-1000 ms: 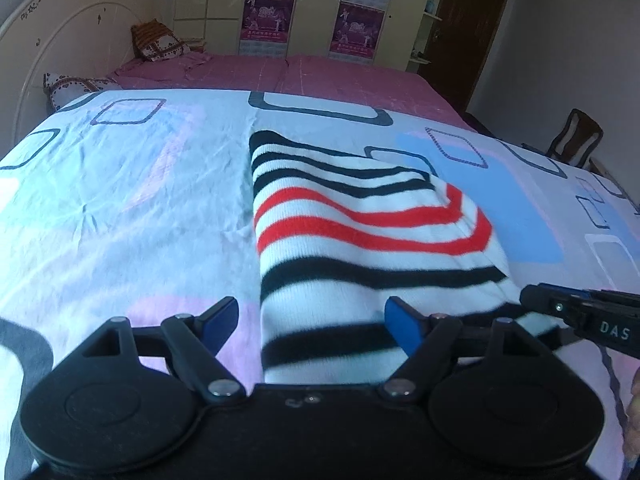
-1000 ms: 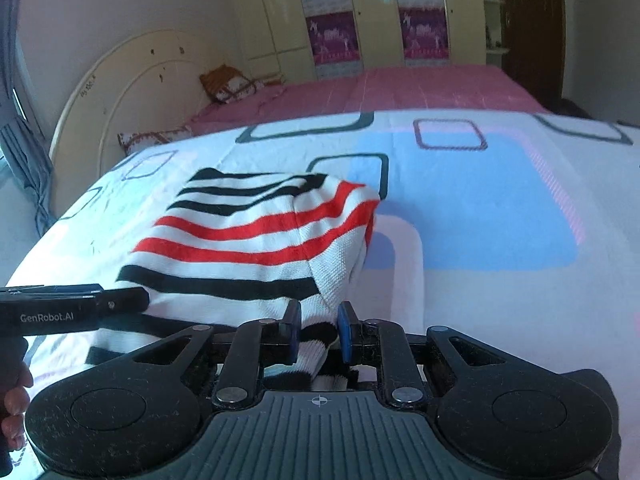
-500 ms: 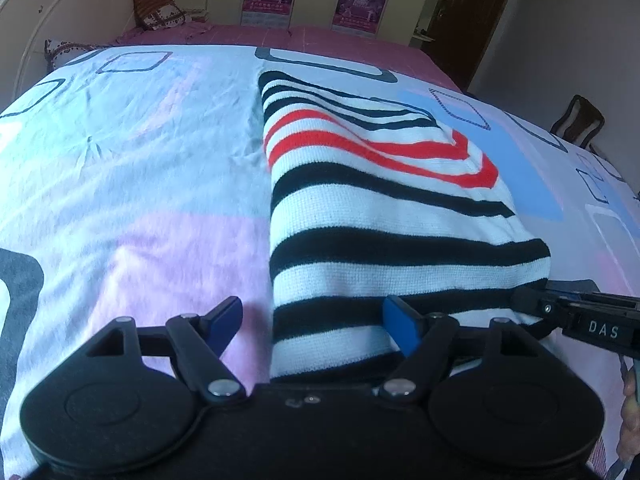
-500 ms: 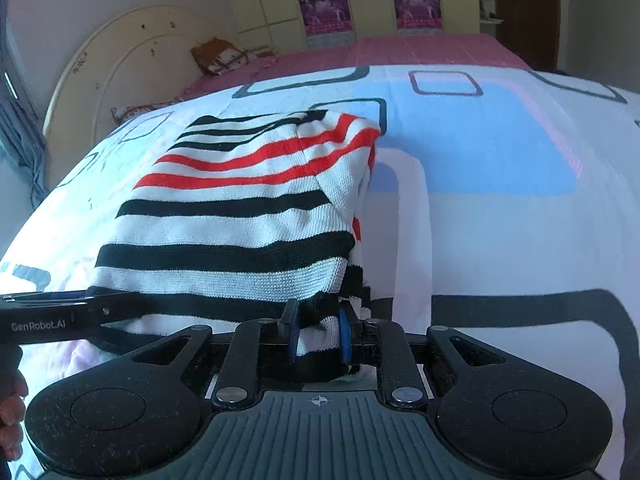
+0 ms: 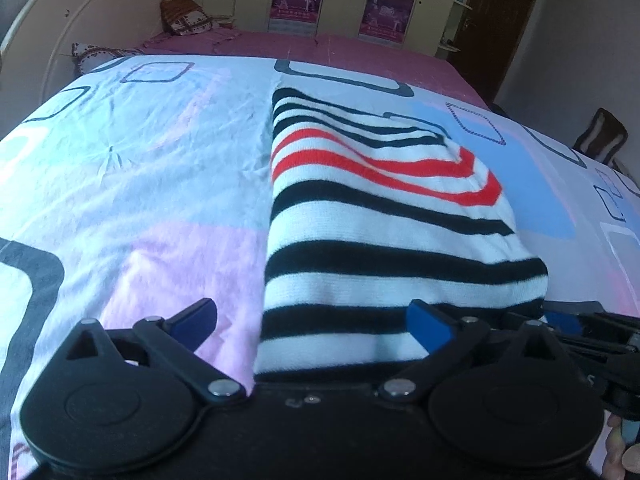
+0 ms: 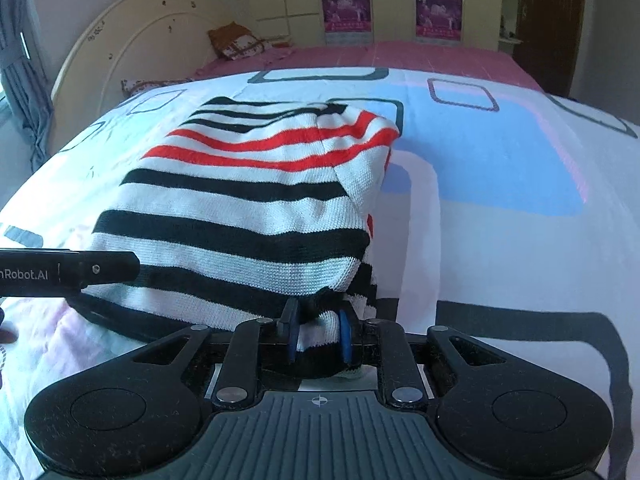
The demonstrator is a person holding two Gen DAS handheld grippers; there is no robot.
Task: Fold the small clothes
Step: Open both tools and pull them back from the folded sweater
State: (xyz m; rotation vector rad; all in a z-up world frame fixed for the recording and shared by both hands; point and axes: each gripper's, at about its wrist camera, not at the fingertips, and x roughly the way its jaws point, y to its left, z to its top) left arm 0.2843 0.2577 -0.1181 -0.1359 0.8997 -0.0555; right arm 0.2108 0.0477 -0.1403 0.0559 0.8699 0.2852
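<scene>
Opening up, both grippers at the near hem of the striped sweater (image 5: 380,240): left gripper (image 5: 312,320) jaws just spread wide, straddling the left corner, pads clear of the knit; right gripper (image 6: 319,334) jaws just parted partway, right corner between them, can't tell if the pads grip. Sweater lies folded on the patterned bedsheet (image 5: 140,160). Beyond it, pink mattress (image 6: 420,56), then headboard (image 6: 132,52).

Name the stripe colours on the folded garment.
Black and red stripes on white knit garment; clearest in the right wrist view.
</scene>
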